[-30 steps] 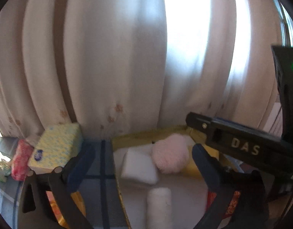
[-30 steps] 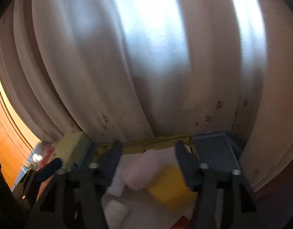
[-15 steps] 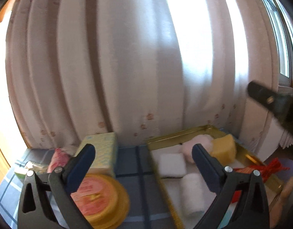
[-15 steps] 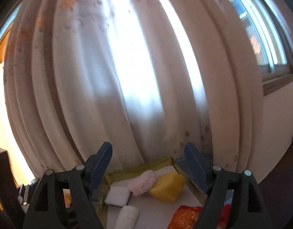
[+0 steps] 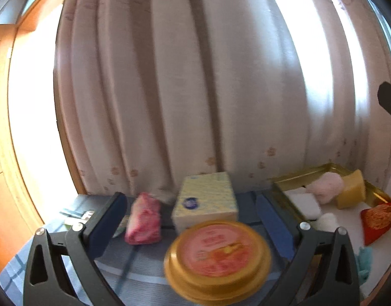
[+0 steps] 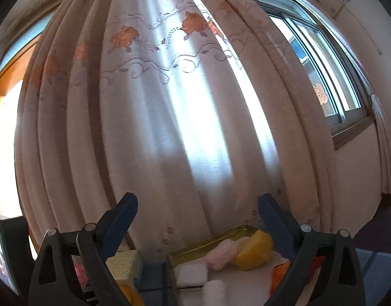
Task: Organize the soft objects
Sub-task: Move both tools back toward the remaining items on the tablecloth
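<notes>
A gold tray [image 5: 307, 174] at the right holds a yellow sponge [image 5: 351, 190], a pink puff [image 5: 326, 186], a white pad [image 5: 303, 202], a white roll [image 5: 327, 221] and a red pouch [image 5: 377, 219]. A pink soft packet [image 5: 144, 220] lies left of a yellow tissue box [image 5: 207, 199]. My left gripper [image 5: 190, 219] is open over them, empty. My right gripper [image 6: 197, 214] is held high and level, its jaws still opening with nothing between them. Below it lie the tray [image 6: 208, 242], sponge [image 6: 252, 251], puff [image 6: 221, 253], white pad [image 6: 191, 275] and roll [image 6: 214, 292].
A round gold tin with a red lid [image 5: 217, 256] stands in front of the tissue box. A blue checked cloth [image 5: 14, 272] covers the table. A curtain [image 6: 170, 127] hangs close behind, with a window [image 6: 323, 71] at the right. A teal scrap [image 5: 365, 262] lies by the tray.
Both views have swung back and left, away from the tray. The right gripper's jaws have widened and stand off the sponge and puff. The left view now takes in the tin, tissue box and pink packet.
</notes>
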A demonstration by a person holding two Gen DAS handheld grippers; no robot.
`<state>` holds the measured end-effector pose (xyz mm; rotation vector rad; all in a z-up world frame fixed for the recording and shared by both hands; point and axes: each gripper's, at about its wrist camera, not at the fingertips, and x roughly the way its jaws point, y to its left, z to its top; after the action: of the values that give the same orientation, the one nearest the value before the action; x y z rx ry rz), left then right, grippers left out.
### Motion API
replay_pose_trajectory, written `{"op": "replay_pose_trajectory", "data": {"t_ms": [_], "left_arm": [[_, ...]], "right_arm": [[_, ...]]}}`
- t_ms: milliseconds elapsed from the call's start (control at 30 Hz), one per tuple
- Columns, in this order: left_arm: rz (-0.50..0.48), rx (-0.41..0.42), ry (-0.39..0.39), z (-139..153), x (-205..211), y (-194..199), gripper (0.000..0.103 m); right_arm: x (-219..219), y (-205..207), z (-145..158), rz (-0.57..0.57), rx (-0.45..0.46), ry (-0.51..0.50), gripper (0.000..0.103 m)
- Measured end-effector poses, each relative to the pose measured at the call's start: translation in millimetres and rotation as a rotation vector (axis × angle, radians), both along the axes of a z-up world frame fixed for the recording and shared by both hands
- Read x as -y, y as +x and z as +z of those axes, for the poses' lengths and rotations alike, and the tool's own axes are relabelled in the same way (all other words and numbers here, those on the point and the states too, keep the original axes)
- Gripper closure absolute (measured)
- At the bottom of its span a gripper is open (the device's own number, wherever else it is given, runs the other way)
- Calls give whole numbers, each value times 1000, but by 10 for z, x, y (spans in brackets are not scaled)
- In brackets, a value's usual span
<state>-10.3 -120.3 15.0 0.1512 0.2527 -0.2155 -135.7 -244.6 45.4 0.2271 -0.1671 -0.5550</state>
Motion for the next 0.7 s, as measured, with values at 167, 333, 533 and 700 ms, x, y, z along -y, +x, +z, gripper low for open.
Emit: {"op": "replay_pose_trajectory", "data": {"t_ms": [167,333,533,700], "left_arm": [[27,9,-1,-36,-167,42,0],[32,8,-22,-48,-321,71,0],[54,-8,-66,-62,-549,128,0],[73,-37,-115,-84,-735,194,0]], "right_arm": [[-166,113,-79,11,-30,-24,6],[-285,210,-167,10,-61,-44,6],[-403,305,-171,21,-83,-38,6],[-536,358,-172,31,-94,-38,6]]}}
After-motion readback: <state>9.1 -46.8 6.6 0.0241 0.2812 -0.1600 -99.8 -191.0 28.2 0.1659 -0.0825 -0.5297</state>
